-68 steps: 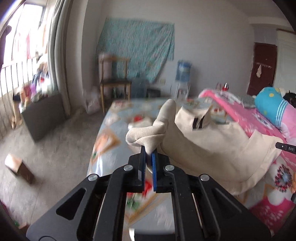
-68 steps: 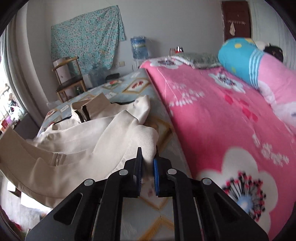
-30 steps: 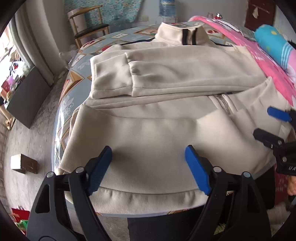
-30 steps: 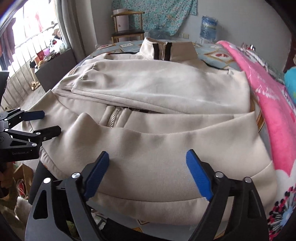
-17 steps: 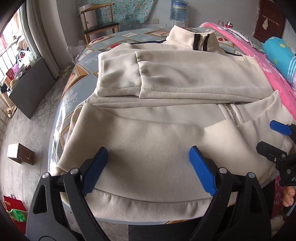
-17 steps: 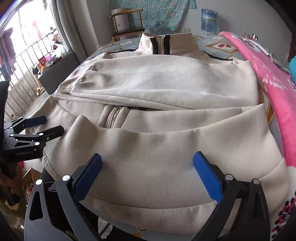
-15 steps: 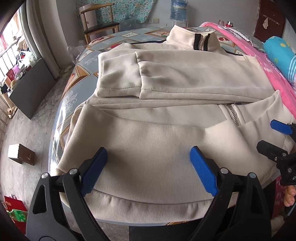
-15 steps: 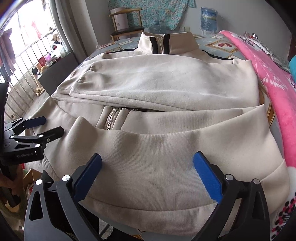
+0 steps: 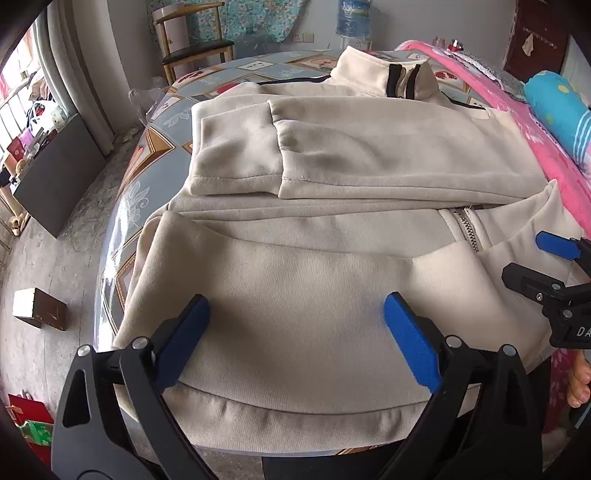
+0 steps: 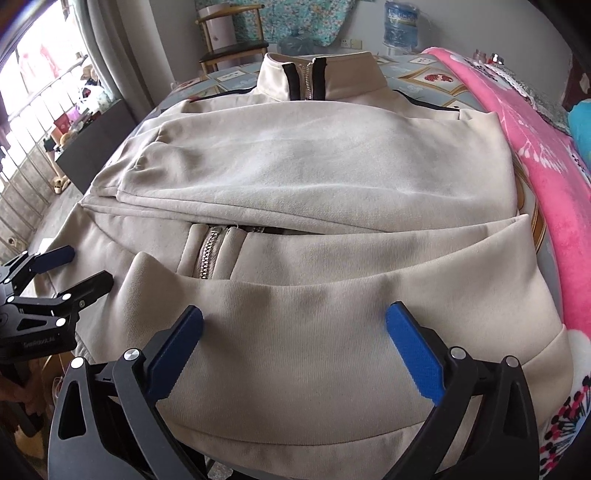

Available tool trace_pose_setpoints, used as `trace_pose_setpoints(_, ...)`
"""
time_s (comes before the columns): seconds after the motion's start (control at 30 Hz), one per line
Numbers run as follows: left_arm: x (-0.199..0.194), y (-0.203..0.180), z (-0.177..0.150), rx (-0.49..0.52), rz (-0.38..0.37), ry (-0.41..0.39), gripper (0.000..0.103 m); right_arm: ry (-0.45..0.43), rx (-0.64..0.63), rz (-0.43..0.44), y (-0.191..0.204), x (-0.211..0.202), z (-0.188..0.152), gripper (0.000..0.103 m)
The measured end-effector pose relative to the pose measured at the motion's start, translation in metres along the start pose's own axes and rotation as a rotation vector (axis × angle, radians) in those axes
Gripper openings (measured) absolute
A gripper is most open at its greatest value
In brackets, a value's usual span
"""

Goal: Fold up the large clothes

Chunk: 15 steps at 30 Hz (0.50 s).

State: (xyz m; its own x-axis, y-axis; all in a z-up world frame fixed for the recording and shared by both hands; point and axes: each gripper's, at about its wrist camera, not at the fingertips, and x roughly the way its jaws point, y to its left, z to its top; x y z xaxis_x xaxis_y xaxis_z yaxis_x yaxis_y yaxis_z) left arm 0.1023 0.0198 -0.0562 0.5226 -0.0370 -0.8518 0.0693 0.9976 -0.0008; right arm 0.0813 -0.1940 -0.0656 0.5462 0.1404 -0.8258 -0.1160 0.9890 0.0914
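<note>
Left wrist view: sits behind the left gripper [image 9: 295,332], angled steeply down and close over the near hem of the beige jacket [image 9: 332,229], toward its collar.
Right wrist view: rides behind the right gripper [image 10: 295,339], same downward tilt, equally close over the jacket's hem, collar straight ahead.
Offset: left view is toward the jacket's cuff side; right view toward the pink blanket [image 10: 535,155].
Shared: jacket, zipper [image 9: 467,229], wooden chair [image 10: 232,44] and water bottle [image 9: 352,18] beyond the collar; each view catches the other gripper at its edge.

A patterned bed [image 9: 155,144] carries the beige jacket [image 9: 332,280] beside a pink blanket [image 10: 532,155].
</note>
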Motion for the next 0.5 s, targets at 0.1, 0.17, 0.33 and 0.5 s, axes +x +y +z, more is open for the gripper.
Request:
trace_pose_setpoints(0.1, 0.0005, -0.0001, -0.0003, -0.002, 0.003, -0.004, 0.094, -0.002, 0.012, -0.010, 0.0003, 0.0004, 0.0003, 0.097)
trace_pose_setpoints(0.17, 0.0009, 0.0007, -0.0009, -0.003, 0.002, -0.008, 0.095, -0.006, 0.014, -0.012, 0.0005, 0.0004, 0.0001, 0.097)
trace_pose_setpoints(0.33, 0.0004, 0.0020, -0.0020, -0.002, -0.005, -0.016, 0.095, 0.000, 0.016, -0.011, -0.0004, 0.0002, 0.0002, 0.097)
trace_pose_setpoints(0.5, 0.0002, 0.0017, -0.0025, -0.001, -0.005, -0.018, 0.095, 0.016, 0.015, -0.017, -0.0002, 0.0005, 0.0006, 0.097)
